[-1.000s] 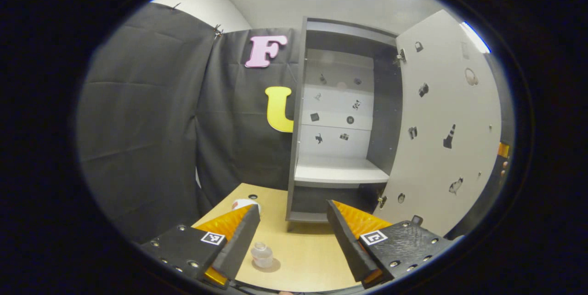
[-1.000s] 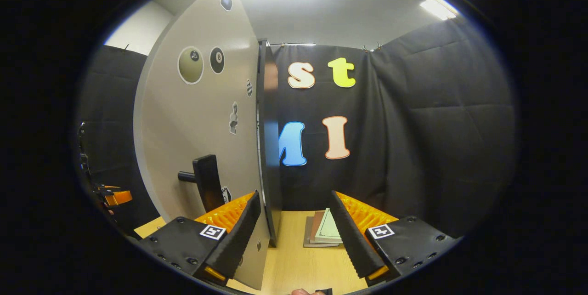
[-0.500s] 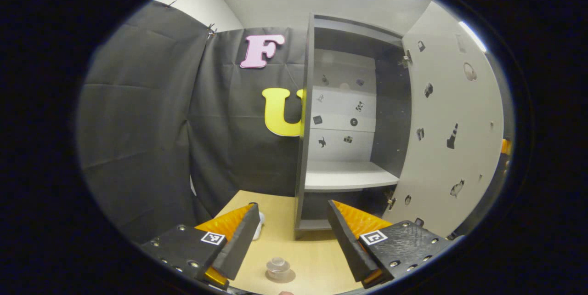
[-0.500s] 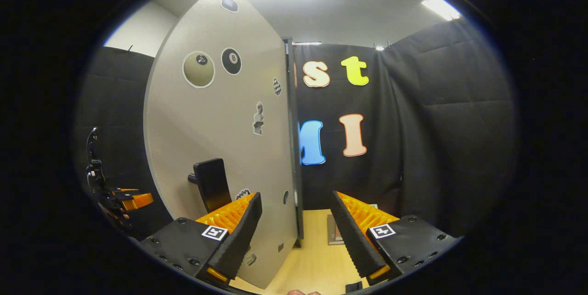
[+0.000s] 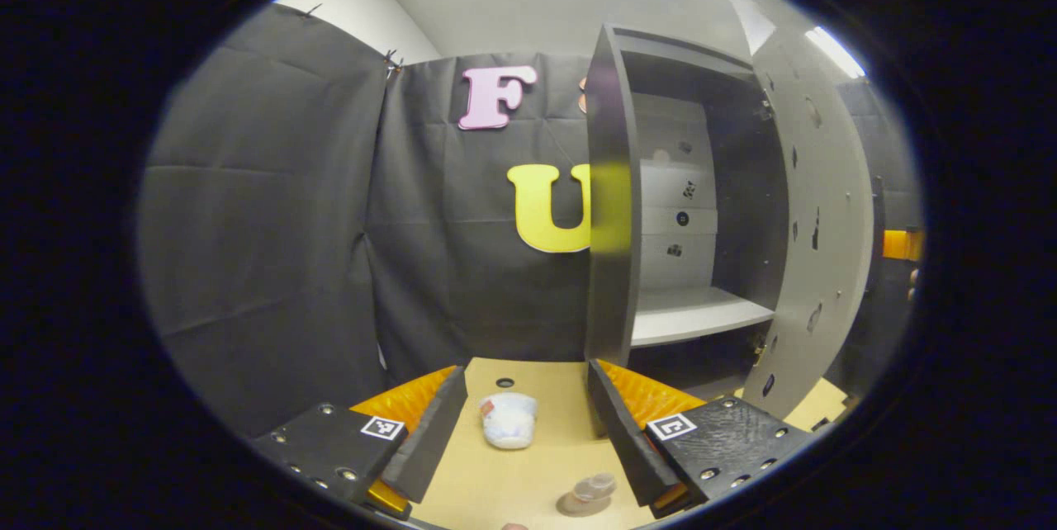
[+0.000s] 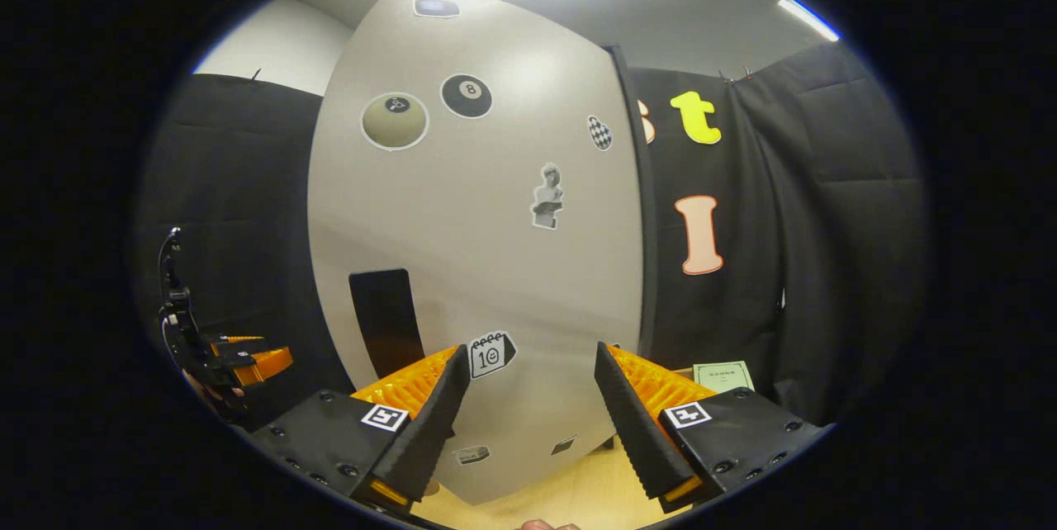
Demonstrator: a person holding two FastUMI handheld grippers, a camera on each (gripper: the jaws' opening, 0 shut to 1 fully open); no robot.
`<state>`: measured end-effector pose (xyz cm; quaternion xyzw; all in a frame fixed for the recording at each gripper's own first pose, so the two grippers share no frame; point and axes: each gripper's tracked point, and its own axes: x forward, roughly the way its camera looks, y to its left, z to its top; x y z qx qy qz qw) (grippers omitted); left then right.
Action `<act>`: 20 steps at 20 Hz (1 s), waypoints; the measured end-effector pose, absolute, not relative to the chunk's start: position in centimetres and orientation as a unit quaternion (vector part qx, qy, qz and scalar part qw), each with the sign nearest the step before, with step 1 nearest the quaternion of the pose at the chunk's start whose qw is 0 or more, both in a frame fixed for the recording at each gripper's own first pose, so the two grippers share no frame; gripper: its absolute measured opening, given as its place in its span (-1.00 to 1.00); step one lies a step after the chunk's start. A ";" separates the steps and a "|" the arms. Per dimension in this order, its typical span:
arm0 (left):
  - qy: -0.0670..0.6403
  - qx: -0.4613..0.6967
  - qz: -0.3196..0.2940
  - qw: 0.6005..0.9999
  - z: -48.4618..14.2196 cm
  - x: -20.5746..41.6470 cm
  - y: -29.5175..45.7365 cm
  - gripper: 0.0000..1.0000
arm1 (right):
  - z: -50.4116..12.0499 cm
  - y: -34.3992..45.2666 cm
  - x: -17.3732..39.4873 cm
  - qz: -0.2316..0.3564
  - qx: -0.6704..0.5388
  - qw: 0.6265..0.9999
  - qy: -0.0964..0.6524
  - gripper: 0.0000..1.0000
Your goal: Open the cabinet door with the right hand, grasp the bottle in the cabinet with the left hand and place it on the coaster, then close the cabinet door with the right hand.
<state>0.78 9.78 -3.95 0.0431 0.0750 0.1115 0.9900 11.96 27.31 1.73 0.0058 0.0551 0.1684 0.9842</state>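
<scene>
The grey cabinet (image 5: 611, 183) stands on the wooden table (image 5: 495, 489), its shelf (image 5: 694, 315) bare. Its pale door (image 5: 817, 224) hangs partly open, seen almost edge-on. A small clear bottle (image 5: 590, 490) stands on the table on a dark round patch, just inside the right finger of my open left gripper (image 5: 528, 439). In the right gripper view the door's outer face (image 6: 479, 224) with its black handle (image 6: 384, 319) is close ahead. My right gripper (image 6: 528, 423) is open in front of it, holding nothing. The left gripper (image 6: 239, 357) shows far left there.
A white crumpled object (image 5: 508, 420) lies on the table between the left gripper's fingers, farther off. A green booklet (image 6: 722, 375) lies on the table right of the door. Black cloth walls close in on all sides. The right gripper's orange part (image 5: 900, 245) peeks past the door's edge.
The door has swung a good way toward the cabinet. The right gripper now faces the door's front instead of its edge. In the left view, cabinet and bottle slid right.
</scene>
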 end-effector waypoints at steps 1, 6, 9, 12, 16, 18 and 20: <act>0.075 0.049 0.111 0.990 -4.1 0.8 10.7 0.79 | 1.5 28.9 12.2 0.176 0.009 0.983 0.057 0.93; 0.079 0.043 0.102 0.991 -5.2 0.7 13.7 0.82 | 1.0 33.3 14.0 0.187 -0.001 0.980 0.069 0.94; 0.071 0.022 0.104 0.992 -5.7 1.2 14.6 0.84 | 1.1 33.9 14.2 0.176 -0.012 0.981 0.077 0.95; 0.058 -0.010 0.104 0.993 -5.8 1.9 14.1 0.79 | 0.6 32.6 14.5 0.160 -0.018 0.983 0.087 0.97; 0.056 -0.041 0.091 0.993 -5.4 2.9 11.5 0.82 | 0.2 29.5 14.5 0.144 -0.005 0.985 0.091 0.97; 0.051 -0.024 0.100 0.993 -4.5 2.9 10.2 0.81 | 0.1 27.4 14.5 0.146 -0.002 0.985 0.086 0.97; 0.040 -0.018 0.130 0.991 -3.3 2.8 8.6 0.77 | 0.2 24.7 14.7 0.153 0.000 0.985 0.082 0.96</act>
